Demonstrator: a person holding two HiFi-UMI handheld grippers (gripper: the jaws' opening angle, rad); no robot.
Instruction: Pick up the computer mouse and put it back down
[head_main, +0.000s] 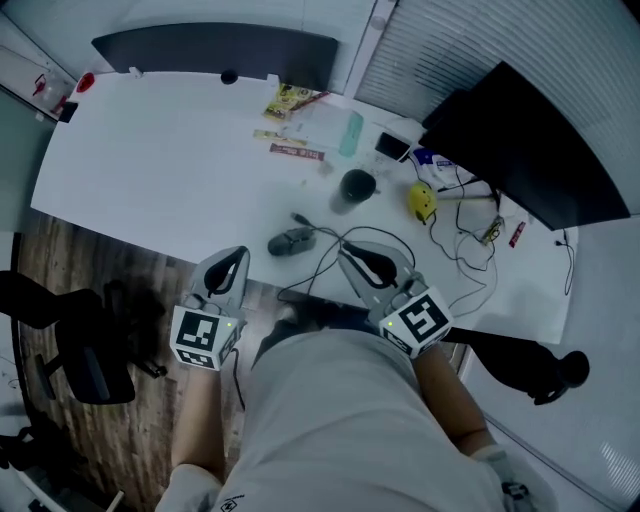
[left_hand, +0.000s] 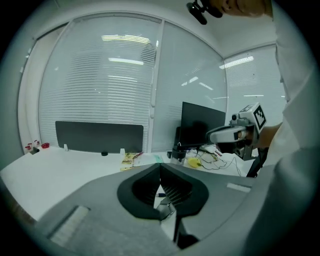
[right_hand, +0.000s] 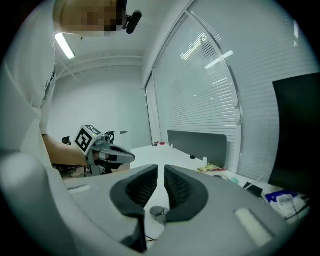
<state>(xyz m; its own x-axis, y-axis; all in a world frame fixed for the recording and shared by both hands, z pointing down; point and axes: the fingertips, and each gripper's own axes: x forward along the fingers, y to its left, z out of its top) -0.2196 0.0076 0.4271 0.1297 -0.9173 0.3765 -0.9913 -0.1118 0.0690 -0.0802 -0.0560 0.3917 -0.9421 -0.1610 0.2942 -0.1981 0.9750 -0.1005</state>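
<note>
Two pairs of jaws, both empty: the left gripper (head_main: 234, 262) has its pressed together, the right gripper (head_main: 352, 255) shows a thin slit with nothing in it. The computer mouse (head_main: 290, 241) sits on the table (head_main: 150, 170) near the front edge, between the grippers and just ahead. Risk, I'd say: jaws this narrow shove the mouse instead of straddling it, and the looping cable (head_main: 330, 250) beside it could snag. Print on the far packets (head_main: 290, 100) is too small to read.

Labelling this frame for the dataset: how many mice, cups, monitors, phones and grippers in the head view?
mouse: 1
cup: 1
monitor: 1
phone: 1
grippers: 2 (left gripper, right gripper)
total: 6
</note>
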